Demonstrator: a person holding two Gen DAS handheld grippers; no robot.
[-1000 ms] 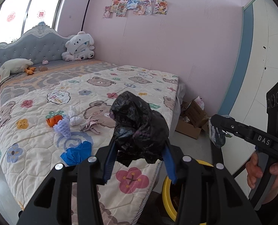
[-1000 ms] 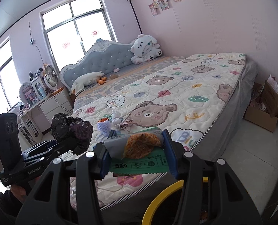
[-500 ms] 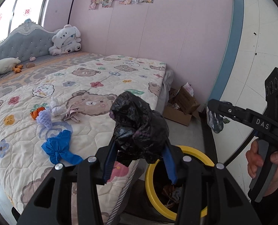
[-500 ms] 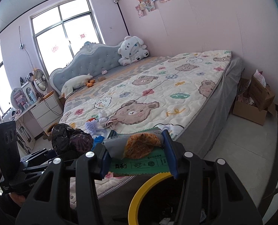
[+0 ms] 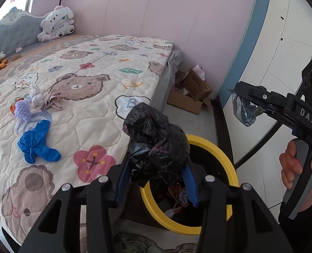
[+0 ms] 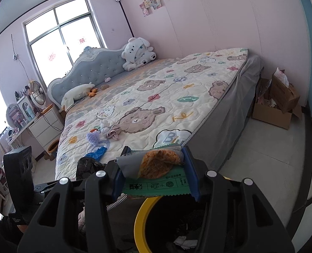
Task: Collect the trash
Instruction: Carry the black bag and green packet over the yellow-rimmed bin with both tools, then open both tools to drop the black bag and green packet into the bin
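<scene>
The left gripper (image 5: 156, 175) is clamping a crumpled black bag (image 5: 156, 141) between its blue pads, hanging over the near rim of a yellow-rimmed bin (image 5: 217, 147) beside the bed (image 5: 88, 97). The right gripper (image 6: 154, 175) is squeezing a green snack wrapper (image 6: 156, 184) above the same bin (image 6: 140, 217). More trash is lying on the quilt: a blue glove (image 5: 37, 145), a purple foam net (image 5: 22, 110) and a wad of tissue (image 5: 37, 98). A cardboard box (image 5: 189, 93) is sitting by the pink wall.

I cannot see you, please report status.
Left gripper shut on black bag, over bin. Right gripper shut on wrapper. Nothing blocking.
</scene>
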